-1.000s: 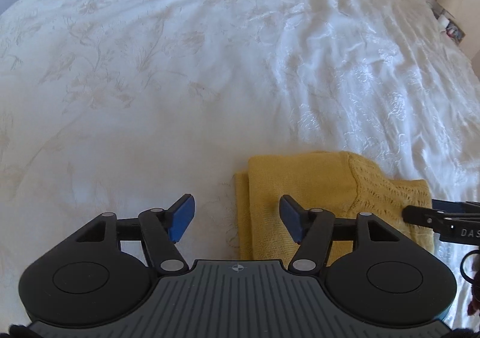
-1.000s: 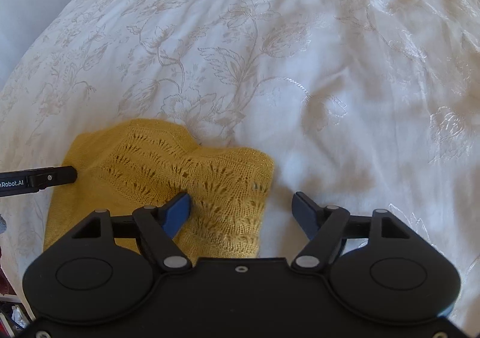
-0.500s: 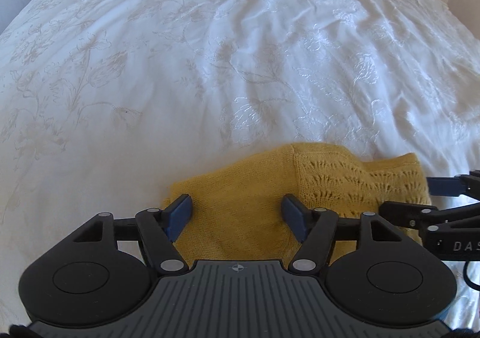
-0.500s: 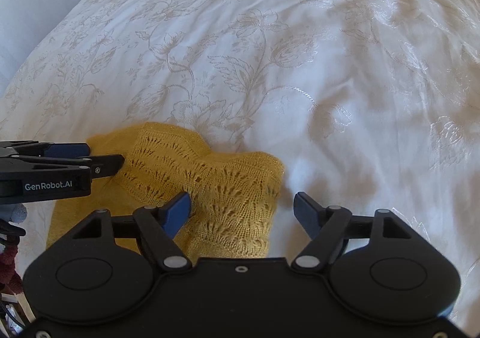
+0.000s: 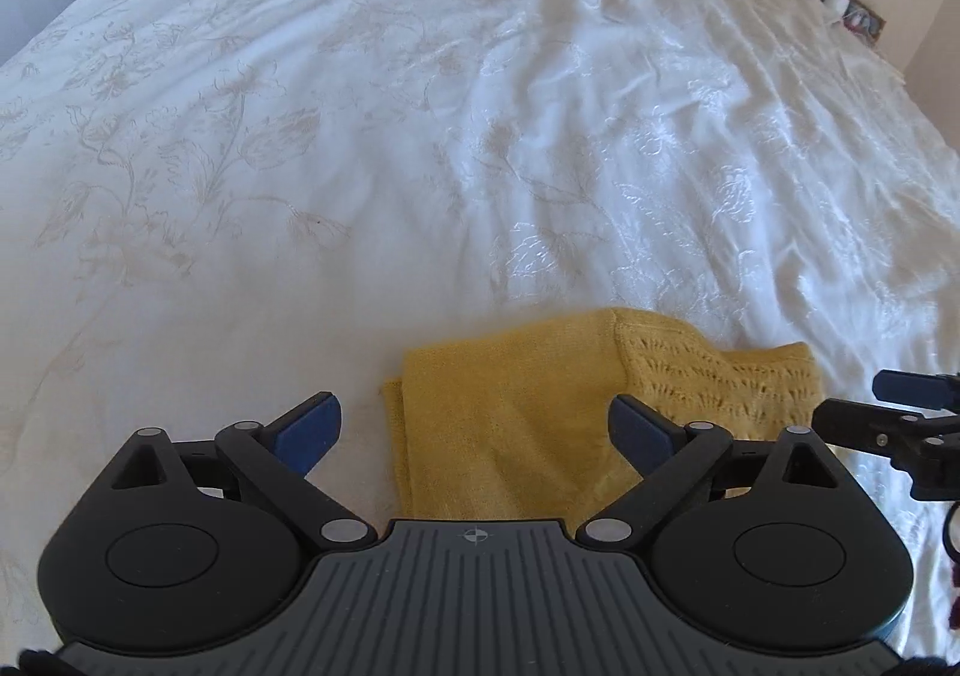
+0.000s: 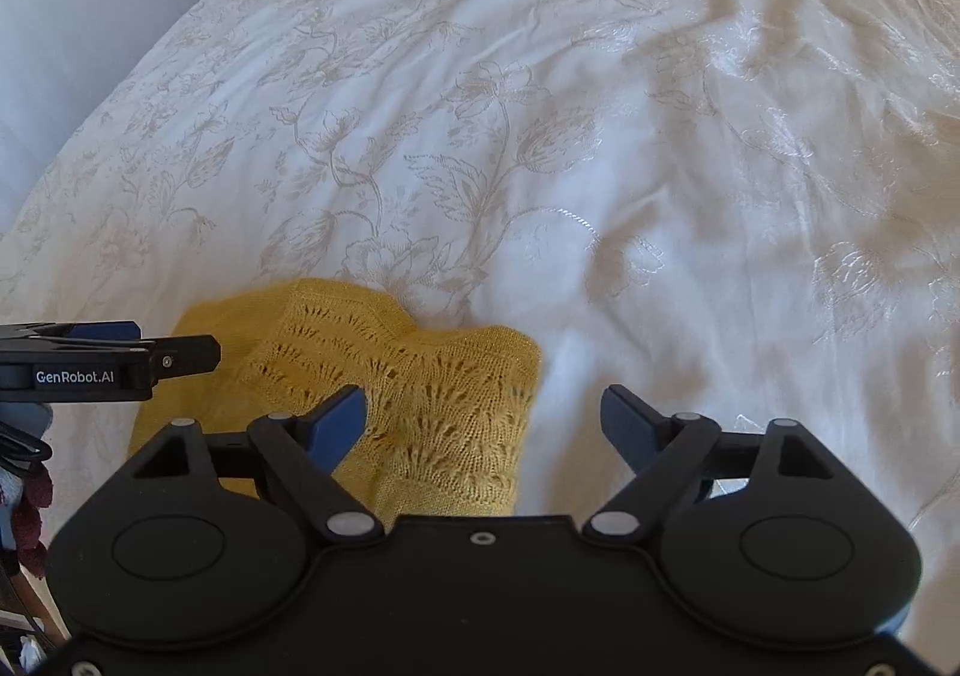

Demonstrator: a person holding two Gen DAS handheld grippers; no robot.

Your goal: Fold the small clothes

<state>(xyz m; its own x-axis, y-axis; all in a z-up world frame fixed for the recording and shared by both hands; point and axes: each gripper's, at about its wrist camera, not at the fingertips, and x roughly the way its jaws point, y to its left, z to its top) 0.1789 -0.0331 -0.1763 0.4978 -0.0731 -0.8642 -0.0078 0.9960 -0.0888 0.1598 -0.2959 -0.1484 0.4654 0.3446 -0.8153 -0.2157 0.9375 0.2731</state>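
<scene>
In the left wrist view, the left gripper (image 5: 474,427) filled the lower part of the frame, and its blue fingers (image 5: 306,430) were opening wide with nothing pressed between them. The yellow knitted garment (image 5: 540,412) lay flat on the white bed cover (image 5: 360,136) in the lower middle of the frame, its left edge showing between the two fingers but below them, not touched. It looked folded into a compact rectangle, with a second layer showing along its left edge, and the lace-pattern part (image 5: 720,370) lay toward the right. At the right edge of the frame, the tip of the right gripper (image 5: 900,406) was seen just beside the garment's right side. In the right wrist view, the right gripper (image 6: 483,418) occupied the lower part of the frame, and its fingers (image 6: 630,424) were also opening, with no cloth clamped; the left finger stood over the lace part of the garment (image 6: 420,394) and the right finger over bare bed cover (image 6: 660,196). The garment lay in the lower left of the frame, and the left gripper (image 6: 120,361) came in from the left edge above its plain part. I judge that both grippers stood at opposite sides of the garment because a fold was just laid down and let go, so the garment rested by itself on the bed.
</scene>
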